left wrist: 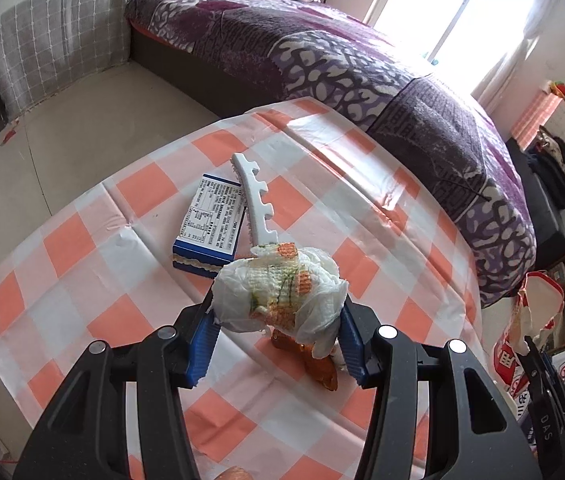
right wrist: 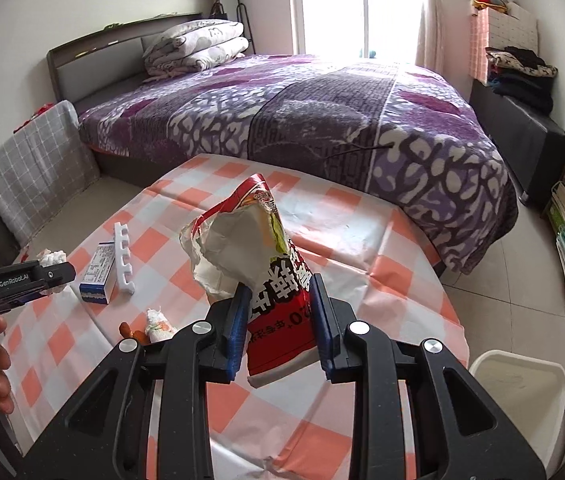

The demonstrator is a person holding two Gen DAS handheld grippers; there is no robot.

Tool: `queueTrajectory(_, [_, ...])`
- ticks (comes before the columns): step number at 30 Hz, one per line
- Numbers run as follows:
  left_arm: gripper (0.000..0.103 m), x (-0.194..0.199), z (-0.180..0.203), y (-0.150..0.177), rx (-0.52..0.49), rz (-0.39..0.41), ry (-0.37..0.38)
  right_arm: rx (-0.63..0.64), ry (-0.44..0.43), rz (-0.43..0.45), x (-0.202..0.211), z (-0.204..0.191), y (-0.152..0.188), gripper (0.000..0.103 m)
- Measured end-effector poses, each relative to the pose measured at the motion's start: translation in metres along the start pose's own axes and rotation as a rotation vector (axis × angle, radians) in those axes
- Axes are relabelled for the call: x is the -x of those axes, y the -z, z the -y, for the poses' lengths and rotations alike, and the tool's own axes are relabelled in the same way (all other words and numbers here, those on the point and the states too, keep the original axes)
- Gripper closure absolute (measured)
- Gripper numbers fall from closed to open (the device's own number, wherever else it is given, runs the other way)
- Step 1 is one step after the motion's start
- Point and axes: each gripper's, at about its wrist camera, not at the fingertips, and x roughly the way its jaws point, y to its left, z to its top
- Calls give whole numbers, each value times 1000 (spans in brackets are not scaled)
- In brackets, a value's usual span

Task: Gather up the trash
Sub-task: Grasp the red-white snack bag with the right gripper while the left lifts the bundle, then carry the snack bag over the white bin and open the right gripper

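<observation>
Count: 2 tissue wads [left wrist: 282,288] [right wrist: 158,322], 1 snack bag [right wrist: 266,264], 1 blue box [left wrist: 212,222], 1 white comb-like piece [left wrist: 256,196], 1 bin [right wrist: 518,380].

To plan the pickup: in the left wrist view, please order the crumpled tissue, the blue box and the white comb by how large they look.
1. crumpled tissue, though it is nearest the camera.
2. blue box.
3. white comb, longer but thinner than the box, so this order is unsure.
</observation>
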Motion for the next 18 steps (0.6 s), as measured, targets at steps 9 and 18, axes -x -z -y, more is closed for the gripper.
queueTrajectory(9, [51, 6, 28, 15, -57, 15, 7, -104, 51, 30, 20, 44, 24, 75])
queueTrajectory(18, [51, 13, 69, 29, -113, 23, 44, -185, 95, 52, 37, 84, 29, 75])
